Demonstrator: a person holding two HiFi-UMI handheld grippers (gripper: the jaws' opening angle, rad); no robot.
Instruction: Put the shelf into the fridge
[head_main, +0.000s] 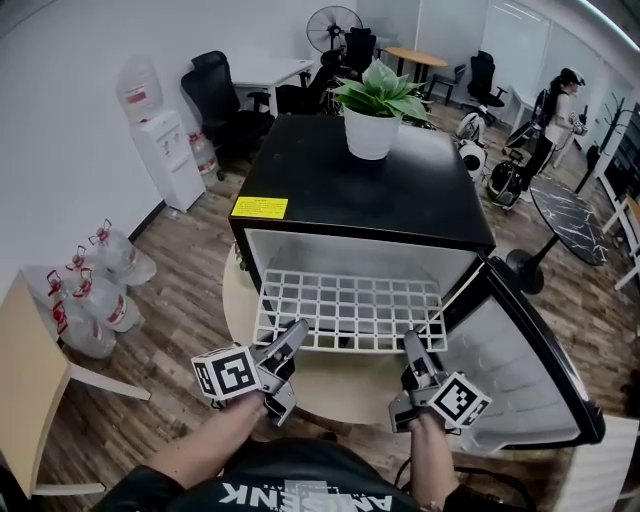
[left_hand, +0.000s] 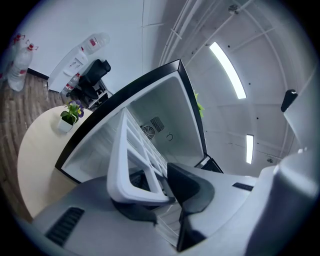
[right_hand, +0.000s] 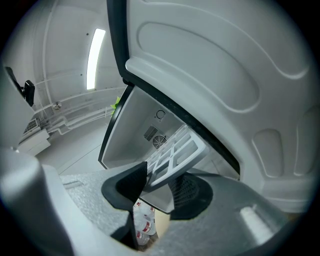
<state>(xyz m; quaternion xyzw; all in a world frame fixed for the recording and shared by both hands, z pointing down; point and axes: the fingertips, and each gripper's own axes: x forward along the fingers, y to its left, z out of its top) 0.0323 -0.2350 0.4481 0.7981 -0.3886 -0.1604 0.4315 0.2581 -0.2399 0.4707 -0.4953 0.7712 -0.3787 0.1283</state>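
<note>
The fridge (head_main: 360, 190) stands on a round pale counter (head_main: 335, 385) and covers most of it. Only the counter's near edge is bare, under the shelf (head_main: 350, 310). The fridge door (head_main: 525, 350) hangs open at the right side. The white grid shelf lies flat and is approx. half inside the fridge, w/ its front rail sticking out over the counter's near edge. The left hand-held gripper (head_main: 295, 335) is clenched on the shelf's front left corner, and the right hand-held gripper (head_main: 412, 345) is clenched on the front right corner. A potted plant (head_main: 375, 110) sits on the fridge top. A second small plant (left_hand: 69, 117) is at the counter's left edge, probably just beside the fridge wall. The room has a wood floor (head_main: 190, 300), a water dispenser (head_main: 165, 140) by the white wall, water bottles (head_main: 95, 290) on the floor, office chairs (head_main: 220, 95), a fan (head_main: 333, 25) and a person (head_main: 560, 110) far at the right.
</note>
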